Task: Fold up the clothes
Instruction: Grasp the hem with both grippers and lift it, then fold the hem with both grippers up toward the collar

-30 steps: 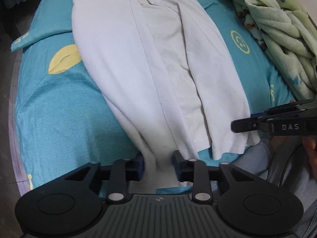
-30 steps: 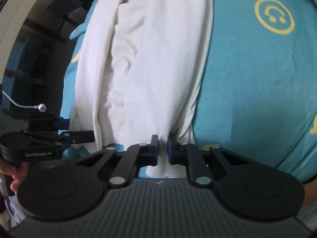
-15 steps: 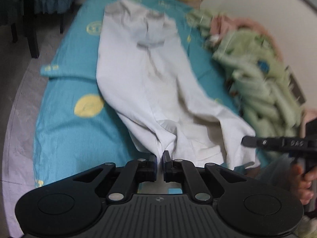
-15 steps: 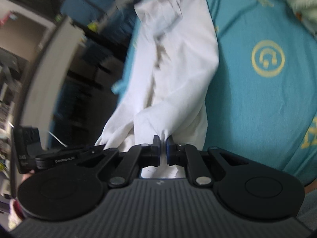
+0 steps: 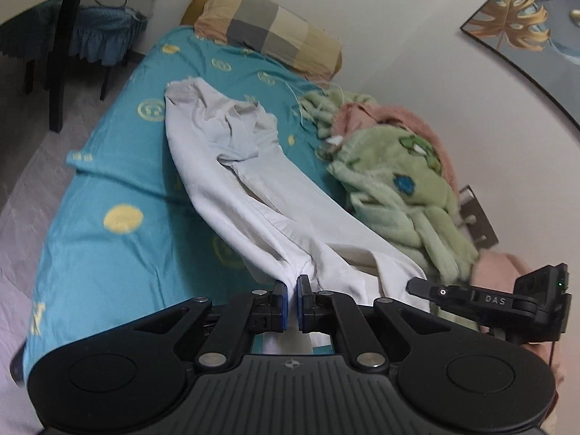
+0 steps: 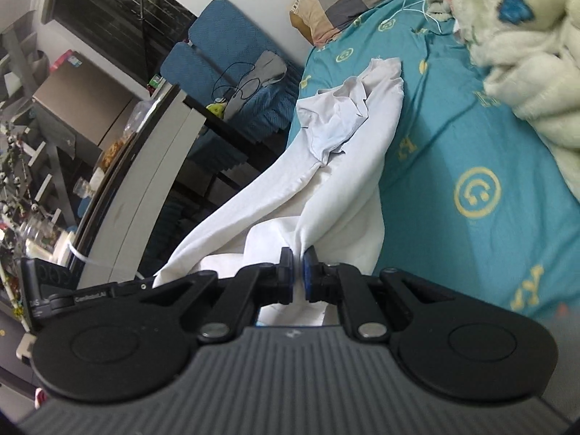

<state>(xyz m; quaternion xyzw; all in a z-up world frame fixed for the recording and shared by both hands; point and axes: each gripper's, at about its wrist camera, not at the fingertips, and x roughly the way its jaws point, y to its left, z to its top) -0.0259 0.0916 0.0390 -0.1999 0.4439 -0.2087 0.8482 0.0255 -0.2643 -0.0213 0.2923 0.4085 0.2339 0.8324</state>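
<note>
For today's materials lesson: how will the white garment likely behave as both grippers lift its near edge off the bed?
The white garment is probably floppy: it sags and bunches between the left gripper and right gripper. It seems light, since thin pinches hold it. Its far end may drag along the teal bedsheet.

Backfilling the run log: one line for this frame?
phase: lifting hem | left tool: shut on white garment | right tool: shut on white garment | far end: on bed

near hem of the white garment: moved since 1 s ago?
Yes. The white garment has had its near hem lifted off the teal bedsheet, pinched by the left gripper and right gripper; its far end stays flat near the checked pillow.
</note>
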